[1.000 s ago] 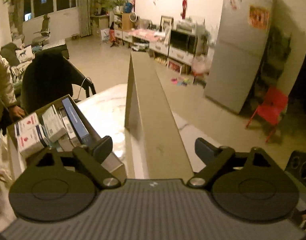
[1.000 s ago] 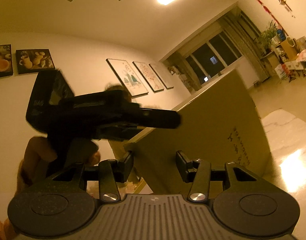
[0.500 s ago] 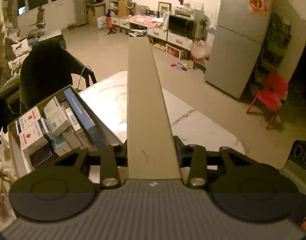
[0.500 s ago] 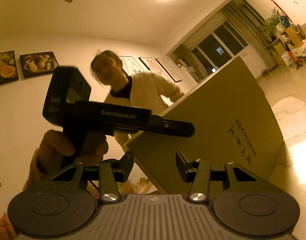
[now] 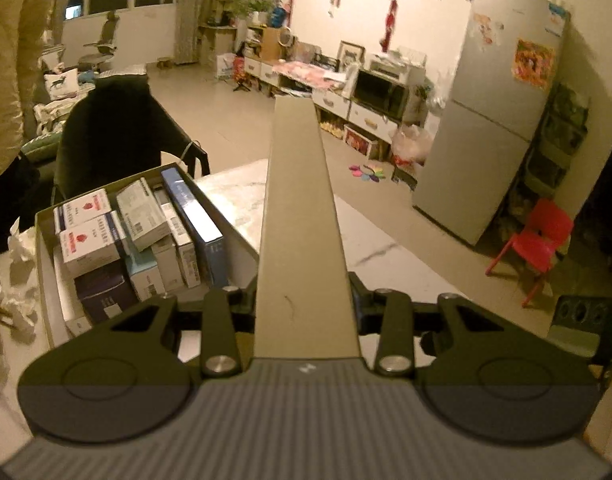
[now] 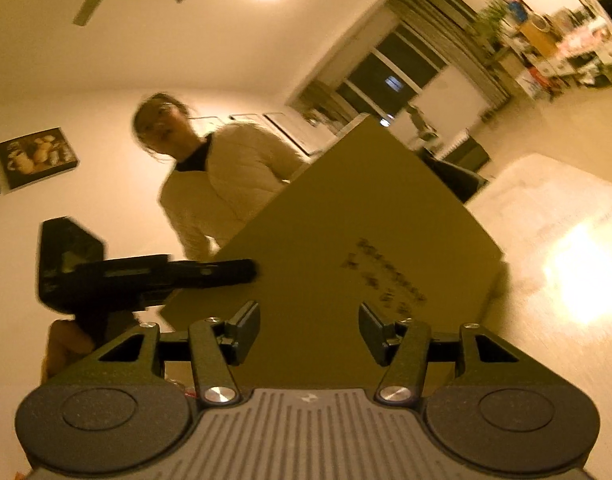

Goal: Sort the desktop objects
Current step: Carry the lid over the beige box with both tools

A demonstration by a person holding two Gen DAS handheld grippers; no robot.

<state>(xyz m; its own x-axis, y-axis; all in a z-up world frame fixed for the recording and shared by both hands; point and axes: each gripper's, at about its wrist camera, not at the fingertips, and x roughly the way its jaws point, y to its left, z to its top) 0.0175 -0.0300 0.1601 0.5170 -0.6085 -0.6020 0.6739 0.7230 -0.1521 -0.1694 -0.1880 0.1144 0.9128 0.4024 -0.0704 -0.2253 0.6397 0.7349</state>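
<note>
A tan cardboard lid [image 5: 302, 220] stands on edge, running away from me between my left gripper's [image 5: 304, 300] fingers, which are shut on its rim. To its left, an open cardboard box [image 5: 46, 240] on the marble table [image 5: 385, 248] holds several medicine cartons [image 5: 146, 232]. In the right wrist view the lid's broad printed face [image 6: 345, 240] fills the space beyond my right gripper [image 6: 309, 330]. Its jaws are opening and the pads stand apart from the lid. My left gripper [image 6: 250, 272] shows there too, clamped on the lid's left edge.
A person in a pale jacket [image 6: 234, 176] stands behind the lid. Crumpled tissues [image 5: 18, 240] lie left of the box. A black chair [image 5: 106, 128] is behind the table, with a red child's chair [image 5: 541, 236] and a fridge [image 5: 493, 120] at the right.
My left gripper closed onto the lid's rim and the lid now sits centred between its fingers. The right gripper's jaws widened, and its view dropped lower against the lid's face.
</note>
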